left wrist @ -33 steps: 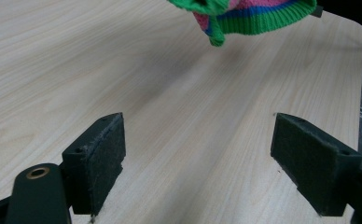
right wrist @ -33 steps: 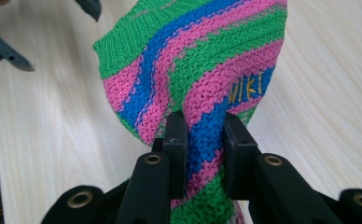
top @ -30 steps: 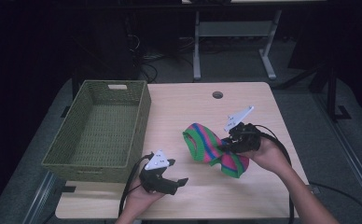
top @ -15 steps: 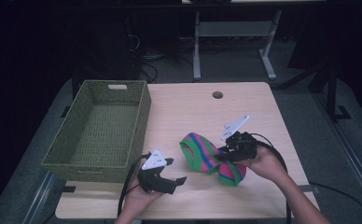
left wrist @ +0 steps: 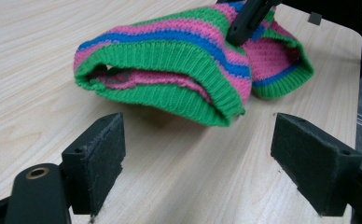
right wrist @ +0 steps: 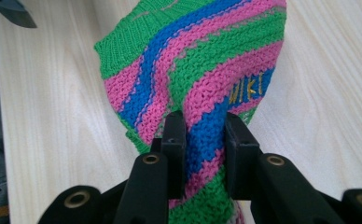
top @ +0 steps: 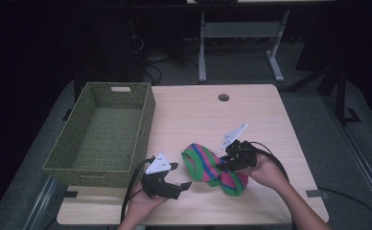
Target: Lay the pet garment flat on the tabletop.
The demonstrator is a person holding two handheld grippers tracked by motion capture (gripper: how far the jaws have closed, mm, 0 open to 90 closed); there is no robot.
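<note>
Striped knit sleeve [top: 212, 167], banded green, pink and blue, is lying on the wooden table [top: 270, 110], toward six o'clock from the table's middle. In the right gripper view, the right gripper [right wrist: 202, 140] is pinching a fold of the knit, its pads pressing the fabric from both sides beside small yellow stitched letters. From the high view that gripper [top: 231, 162] is sitting at the sleeve's three o'clock end. The left gripper [top: 177, 184] is resting at about eight o'clock from the sleeve, near it without touching, jaws standing wide apart with bare table between them. A green woven basket [top: 148, 108] is standing at ten o'clock from the sleeve.
</note>
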